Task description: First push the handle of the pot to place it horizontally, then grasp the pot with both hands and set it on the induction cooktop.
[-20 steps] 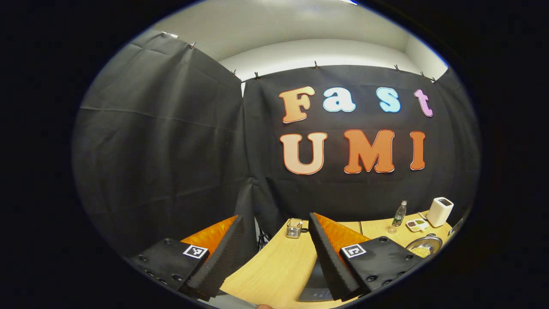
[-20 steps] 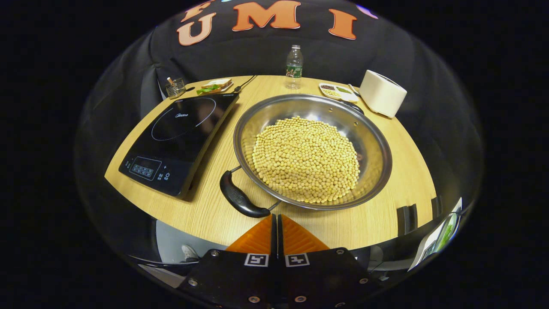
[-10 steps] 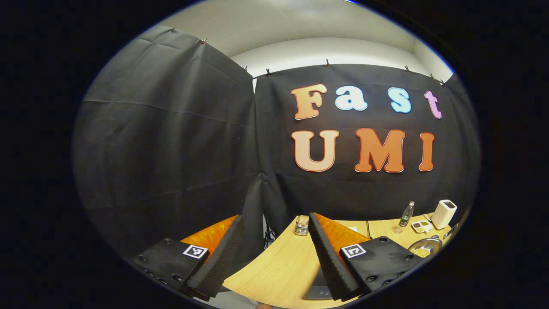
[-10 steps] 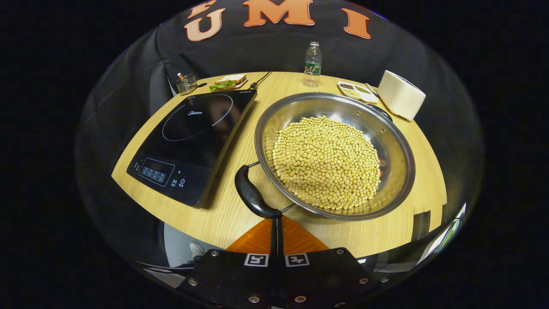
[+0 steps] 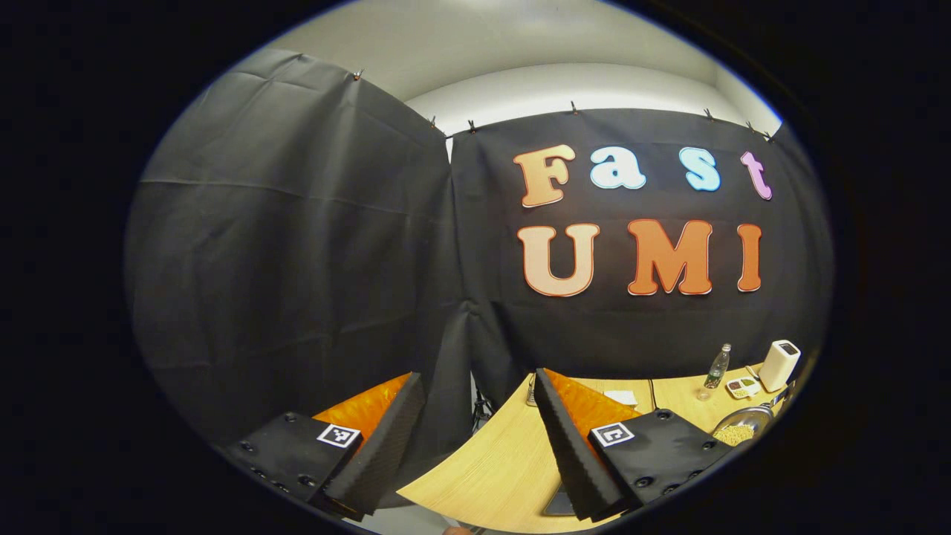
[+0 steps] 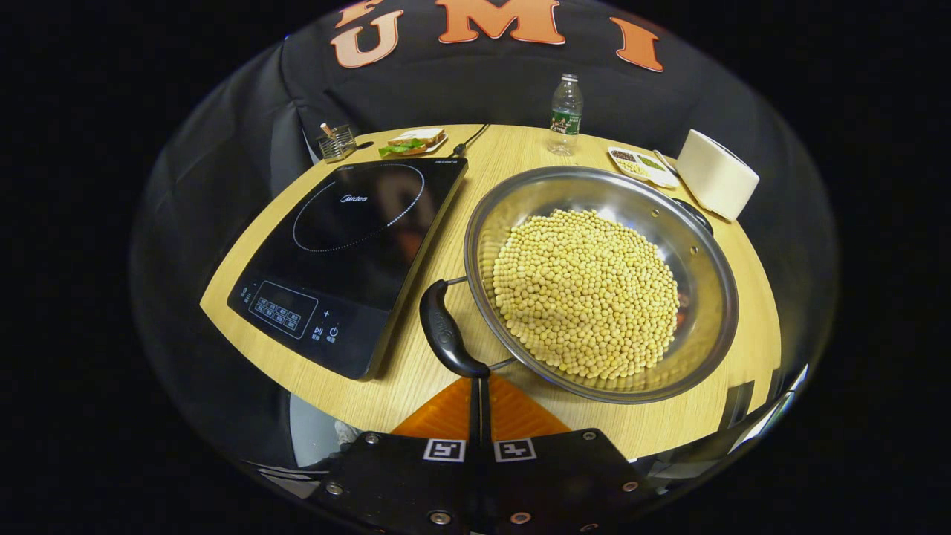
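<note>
Just beyond right tongs [image 6: 479,380], seemingly touching: pot handle [image 6: 444,336].

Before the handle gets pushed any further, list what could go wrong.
1. The pot is heaped with soybeans; a sharp shove could spill some over the rim.
2. The right tool, shut, meets the handle at its end and might slip off.
3. The handle lies close to the induction cooktop and could knock its edge.

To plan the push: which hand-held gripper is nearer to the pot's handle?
Right. The right hand-held gripper sits at the handle; the left hand-held gripper is far from the pot.
</note>
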The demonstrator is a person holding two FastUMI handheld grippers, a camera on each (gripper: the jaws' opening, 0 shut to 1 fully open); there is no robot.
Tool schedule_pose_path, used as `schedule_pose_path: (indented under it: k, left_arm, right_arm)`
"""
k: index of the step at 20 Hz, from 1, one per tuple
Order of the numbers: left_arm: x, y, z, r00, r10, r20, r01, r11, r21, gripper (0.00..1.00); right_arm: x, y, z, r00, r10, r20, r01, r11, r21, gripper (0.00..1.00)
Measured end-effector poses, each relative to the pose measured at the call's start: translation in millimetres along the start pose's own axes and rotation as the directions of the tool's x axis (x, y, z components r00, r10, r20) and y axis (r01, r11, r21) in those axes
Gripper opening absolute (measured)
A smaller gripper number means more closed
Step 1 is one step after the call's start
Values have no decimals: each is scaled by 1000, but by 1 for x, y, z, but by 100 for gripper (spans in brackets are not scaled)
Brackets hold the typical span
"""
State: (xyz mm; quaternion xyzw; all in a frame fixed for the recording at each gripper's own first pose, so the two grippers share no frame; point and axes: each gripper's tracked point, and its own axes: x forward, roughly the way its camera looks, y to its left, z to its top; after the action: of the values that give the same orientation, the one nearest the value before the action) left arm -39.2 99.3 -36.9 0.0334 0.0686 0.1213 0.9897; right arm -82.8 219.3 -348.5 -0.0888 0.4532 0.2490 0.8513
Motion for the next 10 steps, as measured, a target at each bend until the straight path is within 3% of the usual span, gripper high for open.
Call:
schedule_pose_path:
  k: [10]
  left_arm:
    - [-5,12,-4,1000,24,-5,-24,1000,-3,97]
  right_arm:
    - [5,11,15,1000,21,16,-20,999,-27,0]
